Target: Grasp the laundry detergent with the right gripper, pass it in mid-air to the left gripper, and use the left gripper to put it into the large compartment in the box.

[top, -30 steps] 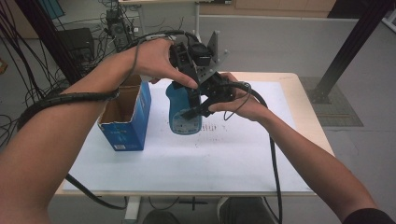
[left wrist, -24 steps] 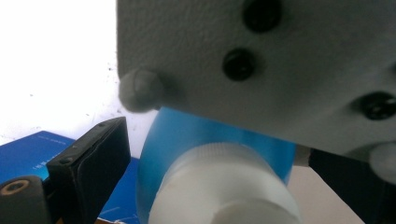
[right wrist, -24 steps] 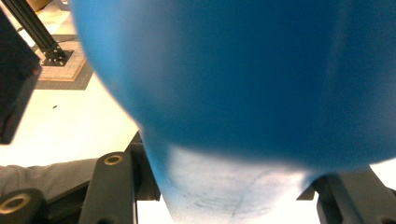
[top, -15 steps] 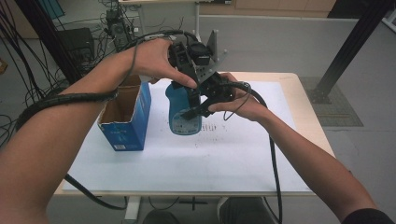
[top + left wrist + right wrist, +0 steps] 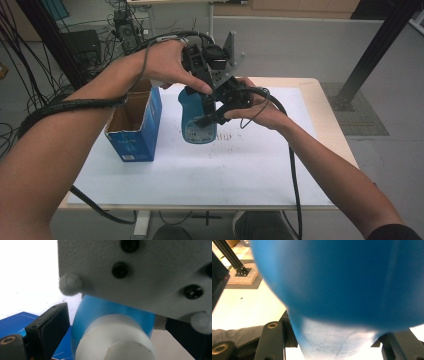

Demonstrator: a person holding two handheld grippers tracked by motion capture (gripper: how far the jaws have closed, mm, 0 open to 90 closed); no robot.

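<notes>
Standing upright near the middle of the table (image 5: 280, 165), just right of an open blue box (image 5: 135, 130), a blue bottle (image 5: 197, 117) points its long axis straight up into both grippers. The left gripper (image 5: 207, 67) comes down over its white cap (image 5: 117, 340), jaws either side, though whether they press is unclear. The right gripper (image 5: 212, 112) is clamped on the bottle's side, lower down.

The pale label on the blue bottle (image 5: 198, 120) and the print on the blue box (image 5: 135, 135) are too blurred to read.
</notes>
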